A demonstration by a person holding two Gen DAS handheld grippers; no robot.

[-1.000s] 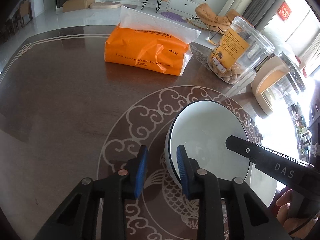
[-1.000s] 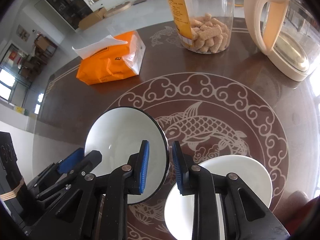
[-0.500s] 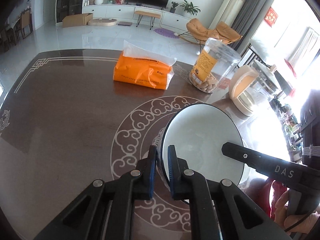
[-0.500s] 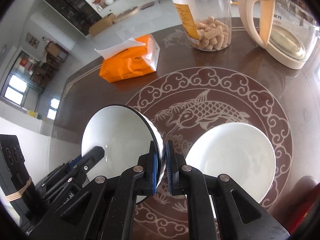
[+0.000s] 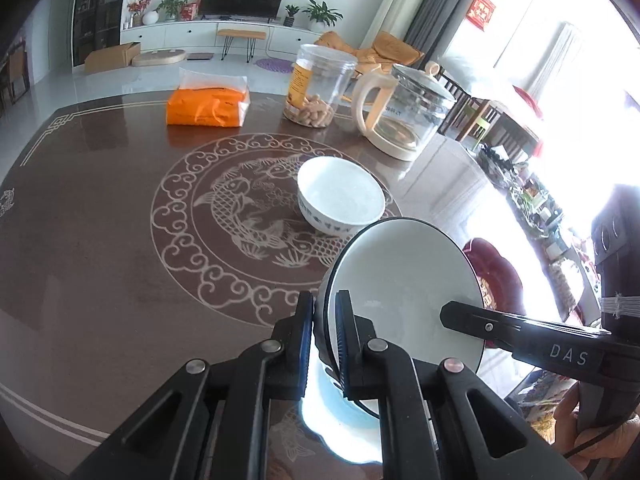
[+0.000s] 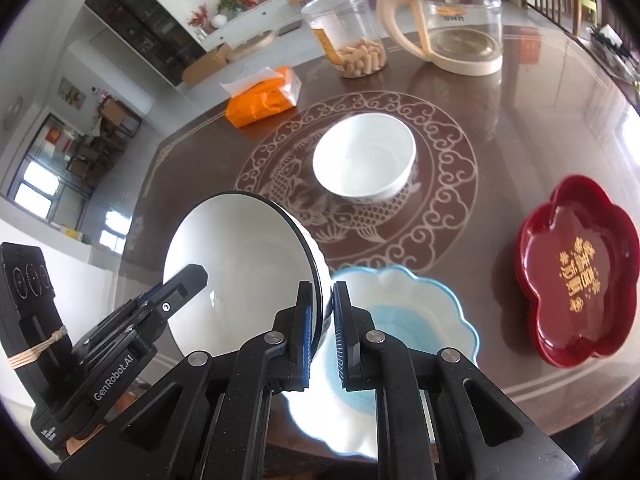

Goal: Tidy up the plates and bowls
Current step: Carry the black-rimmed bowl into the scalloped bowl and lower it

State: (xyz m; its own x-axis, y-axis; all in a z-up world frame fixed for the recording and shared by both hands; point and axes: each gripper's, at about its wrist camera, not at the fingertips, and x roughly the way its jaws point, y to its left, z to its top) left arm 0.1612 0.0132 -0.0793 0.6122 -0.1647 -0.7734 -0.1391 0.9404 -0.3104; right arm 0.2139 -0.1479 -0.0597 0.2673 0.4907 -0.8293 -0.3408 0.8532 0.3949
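A white bowl with a black rim (image 5: pixel 400 288) hangs tilted above the table, held from both sides. My left gripper (image 5: pixel 322 320) is shut on its left rim. My right gripper (image 6: pixel 322 312) is shut on the opposite rim of the same bowl (image 6: pixel 240 264). Under the bowl lies a blue-and-white scalloped plate (image 6: pixel 412 312), partly hidden by the fingers. A second white bowl (image 6: pixel 364 160) with a blue pattern stands upright on the fish medallion. A red flower-shaped tray (image 6: pixel 576 292) sits to the right.
At the far side of the brown table (image 5: pixel 100 220) stand an orange tissue pack (image 5: pixel 204 106), a clear jar of snacks (image 5: pixel 316 88) and a glass kettle (image 5: pixel 404 116). The near table edge runs just below the plate.
Both grippers have closed on the black-rimmed bowl's rim, lifted it and carried it back toward the near edge, over the scalloped plate. The other white bowl stayed on the medallion.
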